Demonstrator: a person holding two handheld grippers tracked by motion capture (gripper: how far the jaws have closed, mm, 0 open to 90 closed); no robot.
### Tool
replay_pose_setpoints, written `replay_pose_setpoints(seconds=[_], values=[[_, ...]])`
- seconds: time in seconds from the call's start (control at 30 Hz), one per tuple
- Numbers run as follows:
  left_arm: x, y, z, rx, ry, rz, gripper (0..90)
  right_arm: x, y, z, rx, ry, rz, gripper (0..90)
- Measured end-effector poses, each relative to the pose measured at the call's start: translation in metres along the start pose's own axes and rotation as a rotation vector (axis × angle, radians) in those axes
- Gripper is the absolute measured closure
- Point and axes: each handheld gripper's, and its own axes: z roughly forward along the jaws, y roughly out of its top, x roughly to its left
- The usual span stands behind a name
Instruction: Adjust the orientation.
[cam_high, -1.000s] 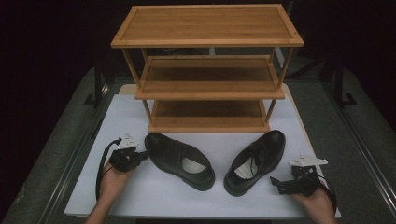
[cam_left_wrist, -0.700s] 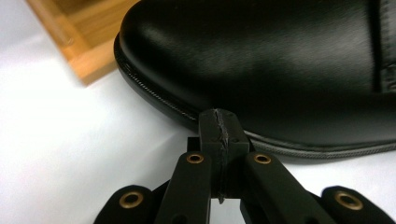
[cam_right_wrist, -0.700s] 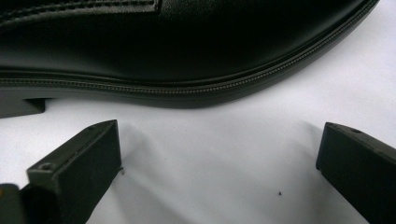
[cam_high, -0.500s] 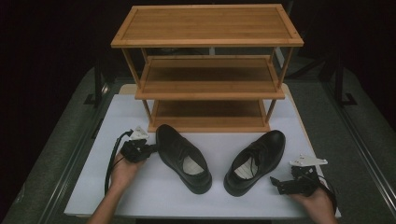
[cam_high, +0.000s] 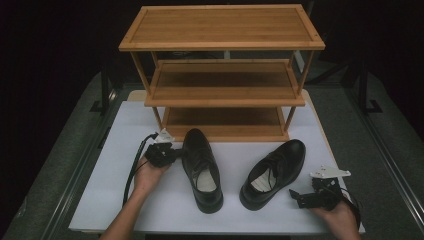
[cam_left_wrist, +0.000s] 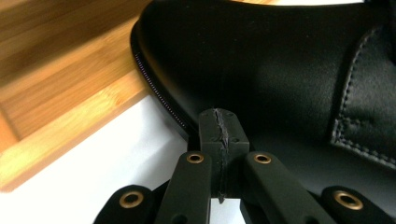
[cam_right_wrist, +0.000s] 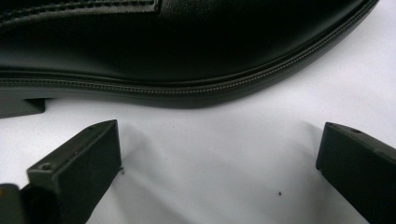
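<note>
While two black shoes lie on the white bench (cam_high: 125, 200), one wooden rack (cam_high: 222, 75) with three shelves stands behind them at the far side. The left shoe (cam_high: 202, 170) points its toe at the rack's bottom shelf, almost touching it; the right shoe (cam_high: 275, 172) lies near it, angled, toe toward the far right. There are two tongs, one in each hand. The left tongs (cam_high: 175, 154) sit with their jaws pressed together, holding nothing, and their closed tip rests against the outer side of the left shoe near its toe; the left gripper view shows that tip (cam_left_wrist: 219, 133) at the sole's edge. The right tongs (cam_high: 295, 196) stand wide apart, empty, just beside the right shoe's heel end, not touching it.
</note>
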Motion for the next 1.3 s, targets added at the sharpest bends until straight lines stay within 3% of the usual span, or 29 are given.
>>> replay_pose_setpoints(seconds=[0.33,0.7,0.73,0.93,1.13,1.3], values=[[-0.011,0.010,0.015,-0.008,-0.032,0.024,90.0,0.000,0.000,0.000,-0.001,0.001,-0.001,0.0],[-0.006,0.005,0.011,-0.001,-0.037,0.014,89.4,0.000,0.000,0.000,-0.001,0.001,-0.001,0.0],[-0.005,0.004,0.009,0.001,-0.032,0.013,83.5,0.000,0.000,0.000,-0.001,0.000,-0.001,0.0],[-0.004,-0.002,-0.007,0.020,-0.015,0.017,68.9,0.000,0.000,0.000,-0.001,0.001,0.000,0.0],[-0.004,-0.014,-0.023,0.057,-0.001,0.023,45.6,0.000,0.000,0.000,0.001,0.001,-0.001,0.0],[-0.005,-0.022,-0.036,0.043,0.006,0.005,30.7,0.000,0.000,0.000,0.001,0.001,0.002,0.0]])
